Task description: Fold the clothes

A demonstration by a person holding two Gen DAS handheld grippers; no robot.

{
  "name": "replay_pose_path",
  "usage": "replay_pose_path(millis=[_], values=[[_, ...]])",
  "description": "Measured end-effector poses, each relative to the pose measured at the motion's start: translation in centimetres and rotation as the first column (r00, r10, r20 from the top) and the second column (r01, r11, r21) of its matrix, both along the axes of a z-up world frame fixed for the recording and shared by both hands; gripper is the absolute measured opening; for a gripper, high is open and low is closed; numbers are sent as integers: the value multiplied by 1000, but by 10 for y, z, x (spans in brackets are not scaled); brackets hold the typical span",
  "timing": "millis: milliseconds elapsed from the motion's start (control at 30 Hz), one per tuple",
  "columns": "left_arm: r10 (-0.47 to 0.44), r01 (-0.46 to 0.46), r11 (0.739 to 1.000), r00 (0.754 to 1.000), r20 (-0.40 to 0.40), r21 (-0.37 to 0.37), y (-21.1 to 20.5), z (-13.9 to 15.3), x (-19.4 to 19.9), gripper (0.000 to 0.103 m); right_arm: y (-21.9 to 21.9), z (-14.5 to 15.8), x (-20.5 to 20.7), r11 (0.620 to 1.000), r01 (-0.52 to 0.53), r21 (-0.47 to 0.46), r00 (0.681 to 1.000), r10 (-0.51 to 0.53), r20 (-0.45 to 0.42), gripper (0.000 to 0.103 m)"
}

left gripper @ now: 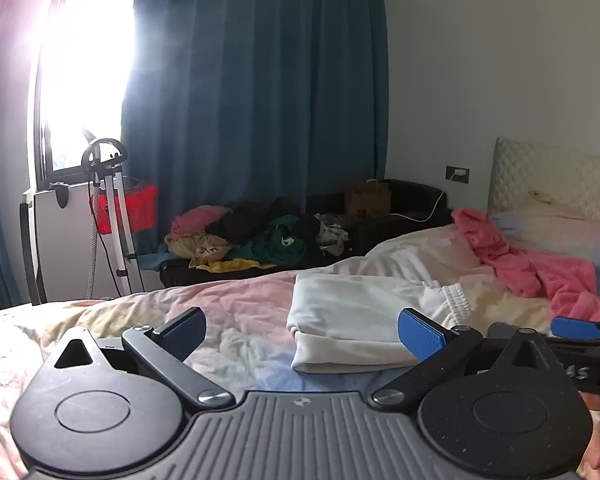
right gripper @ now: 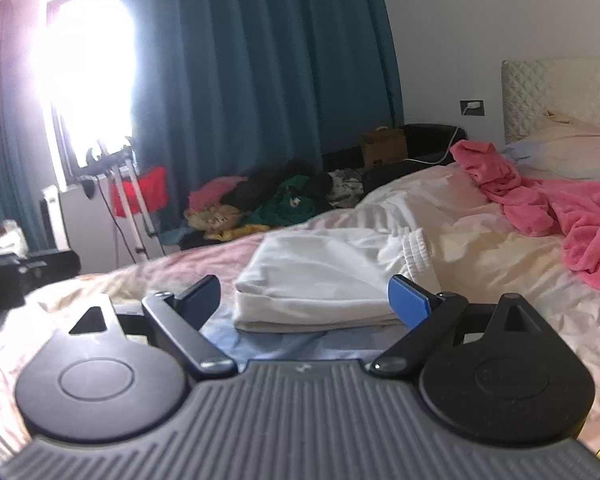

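Observation:
A white garment [left gripper: 352,320] lies folded on the bed, its ribbed elastic waistband toward the headboard; it also shows in the right wrist view [right gripper: 320,280]. My left gripper [left gripper: 302,334] is open and empty, just in front of the garment's near edge. My right gripper [right gripper: 304,300] is open and empty, also just short of the folded garment. One blue fingertip of the right gripper [left gripper: 576,328] shows at the right edge of the left wrist view. A pink fleece garment [left gripper: 540,268] lies crumpled near the pillows, also in the right wrist view [right gripper: 560,208].
The bed has a pale patterned duvet [left gripper: 228,308] and a quilted headboard [left gripper: 556,176]. A dark bench behind holds a heap of mixed clothes [left gripper: 256,236] and a cardboard box [left gripper: 368,198]. A garment steamer stand [left gripper: 112,208] stands by the window, with blue curtains [left gripper: 256,92] beside it.

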State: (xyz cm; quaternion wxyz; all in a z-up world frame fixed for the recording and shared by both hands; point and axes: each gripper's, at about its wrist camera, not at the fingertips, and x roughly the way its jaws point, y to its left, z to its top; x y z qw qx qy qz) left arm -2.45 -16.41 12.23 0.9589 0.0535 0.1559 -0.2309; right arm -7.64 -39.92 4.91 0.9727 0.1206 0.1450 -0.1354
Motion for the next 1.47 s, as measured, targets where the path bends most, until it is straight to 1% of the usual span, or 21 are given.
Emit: replay_pose_path(millis=[267, 433, 500, 567, 700, 833, 967, 1067, 1200, 1400, 1467], values=[[-6, 6, 1000, 1000, -6, 14, -3, -29, 24, 103, 7, -30, 21, 1000, 26, -17, 999, -27, -43, 92], [6, -6, 1000, 1000, -28, -4, 1, -46, 36, 103, 11, -49, 35, 999, 42, -29, 997, -44, -70, 92], [7, -7, 1000, 999, -40, -14, 3, -52, 39, 103, 10, -50, 36, 998, 60, -22, 995, -62, -73, 92], [6, -7, 1000, 999, -50, -18, 2, -57, 41, 103, 10, -53, 40, 996, 87, -34, 990, -91, -107, 92], [1, 0, 1000, 999, -54, 13, -7, -63, 40, 103, 7, -57, 40, 994, 108, -21, 987, -110, -117, 92], [1, 0, 1000, 998, -56, 14, -12, -67, 39, 103, 1, -59, 40, 993, 117, 10, 985, -115, -132, 92], [9, -8, 1000, 997, -75, 7, -12, -71, 41, 103, 7, -58, 41, 994, 108, -18, 986, -110, -127, 92], [8, -11, 1000, 994, -106, -22, -7, -73, 47, 103, 11, -58, 41, 995, 92, -35, 987, -96, -128, 92], [23, -28, 999, 991, -132, -35, -5, -75, 56, 103, 12, -57, 41, 996, 80, -43, 989, -84, -125, 92], [37, -38, 999, 992, -117, -6, -9, -80, 56, 103, 15, -56, 40, 996, 76, -54, 991, -82, -107, 92], [32, -33, 999, 993, -115, -9, -9, -80, 56, 103, 15, -55, 39, 995, 78, -57, 991, -84, -101, 92]])
